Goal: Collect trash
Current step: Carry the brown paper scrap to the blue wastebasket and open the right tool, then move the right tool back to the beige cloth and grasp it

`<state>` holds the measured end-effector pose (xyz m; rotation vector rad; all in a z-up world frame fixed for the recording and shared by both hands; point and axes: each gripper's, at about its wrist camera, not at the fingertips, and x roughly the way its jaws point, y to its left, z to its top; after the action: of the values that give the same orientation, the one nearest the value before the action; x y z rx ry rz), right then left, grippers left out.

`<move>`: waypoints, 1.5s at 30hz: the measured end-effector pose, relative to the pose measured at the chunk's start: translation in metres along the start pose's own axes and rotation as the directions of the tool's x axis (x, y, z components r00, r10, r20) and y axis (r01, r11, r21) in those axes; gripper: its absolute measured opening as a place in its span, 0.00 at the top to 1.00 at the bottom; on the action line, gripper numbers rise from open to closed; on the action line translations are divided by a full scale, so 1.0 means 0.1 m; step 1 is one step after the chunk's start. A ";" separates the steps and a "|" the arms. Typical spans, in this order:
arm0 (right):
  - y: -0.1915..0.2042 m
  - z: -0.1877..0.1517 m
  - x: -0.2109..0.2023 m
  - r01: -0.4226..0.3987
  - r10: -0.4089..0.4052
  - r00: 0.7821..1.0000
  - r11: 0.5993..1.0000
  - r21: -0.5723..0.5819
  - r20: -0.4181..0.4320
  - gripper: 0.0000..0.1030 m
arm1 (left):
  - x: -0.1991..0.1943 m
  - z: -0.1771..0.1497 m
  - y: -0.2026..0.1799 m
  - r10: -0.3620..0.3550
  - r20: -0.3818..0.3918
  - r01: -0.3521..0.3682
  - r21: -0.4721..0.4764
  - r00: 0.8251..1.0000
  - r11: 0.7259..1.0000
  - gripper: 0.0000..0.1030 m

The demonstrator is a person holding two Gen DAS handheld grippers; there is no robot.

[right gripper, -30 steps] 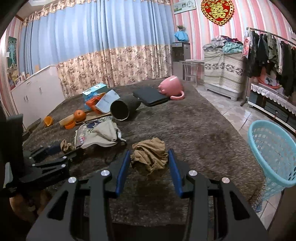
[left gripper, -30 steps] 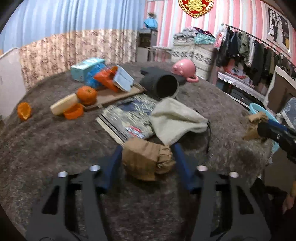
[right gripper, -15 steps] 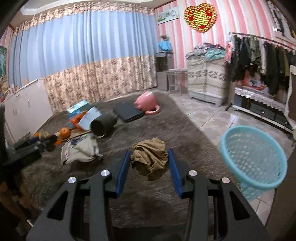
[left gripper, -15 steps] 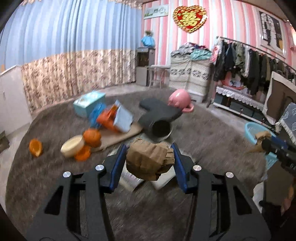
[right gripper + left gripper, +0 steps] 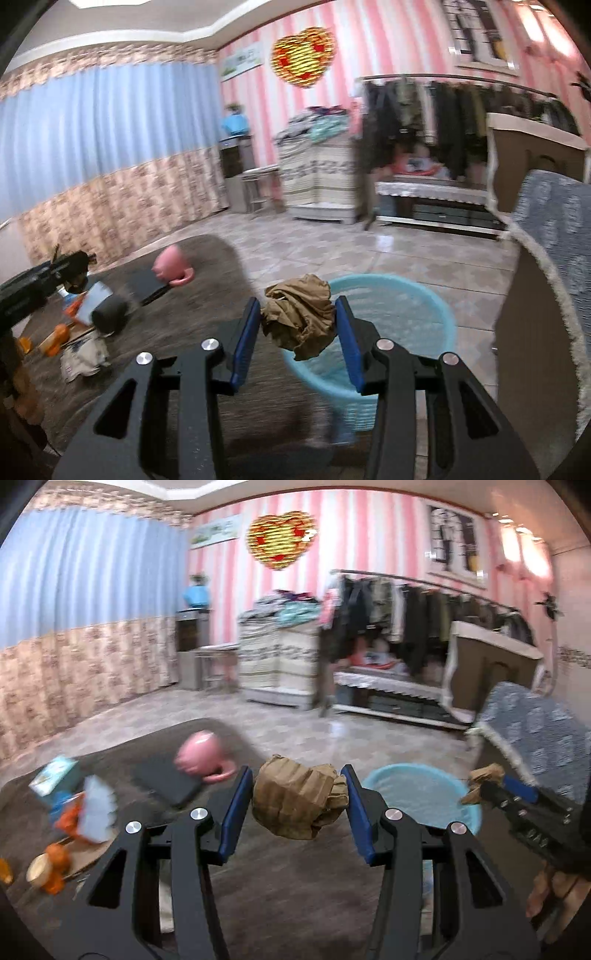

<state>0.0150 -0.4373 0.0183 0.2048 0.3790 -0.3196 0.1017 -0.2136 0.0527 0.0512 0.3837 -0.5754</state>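
A dark shaggy rug (image 5: 207, 295) covers the left of the floor, with pale tiles (image 5: 369, 254) beyond it. On the rug lie a pink mug (image 5: 171, 271) on its side, touching a flat black case (image 5: 146, 288), a black tube (image 5: 109, 314), a cloth (image 5: 83, 356), orange peel (image 5: 51, 864) and a teal box (image 5: 55, 775). A light-blue basket (image 5: 424, 306) stands at the rug's right edge.

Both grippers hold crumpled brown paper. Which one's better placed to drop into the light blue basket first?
Right. The right gripper holds its crumpled brown paper wad against the light blue plastic basket rim, in front of its opening. The left gripper's wad looks further back over the grey carpet.
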 end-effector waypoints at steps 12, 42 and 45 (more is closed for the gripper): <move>-0.79 -0.03 0.25 0.172 -0.170 0.985 0.983 0.065 -0.032 0.59 | 1.32 -0.04 -0.93 -0.162 -0.156 0.177 0.086 0.974 0.980 0.53; -0.78 -0.25 1.36 0.158 -0.147 0.976 0.986 0.057 -0.162 0.43 | 1.85 -0.15 -0.54 0.053 -0.129 -0.034 0.145 0.990 0.989 0.11; -0.72 -0.23 1.36 0.162 -0.155 0.976 0.986 0.034 -0.152 0.27 | 1.66 -0.12 -0.41 0.084 -0.111 -0.070 0.128 0.990 0.989 0.10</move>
<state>0.1025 -0.5344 -0.0663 0.2451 0.5382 -0.4721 0.2034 -0.3324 -0.0165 0.2184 0.4565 -0.5202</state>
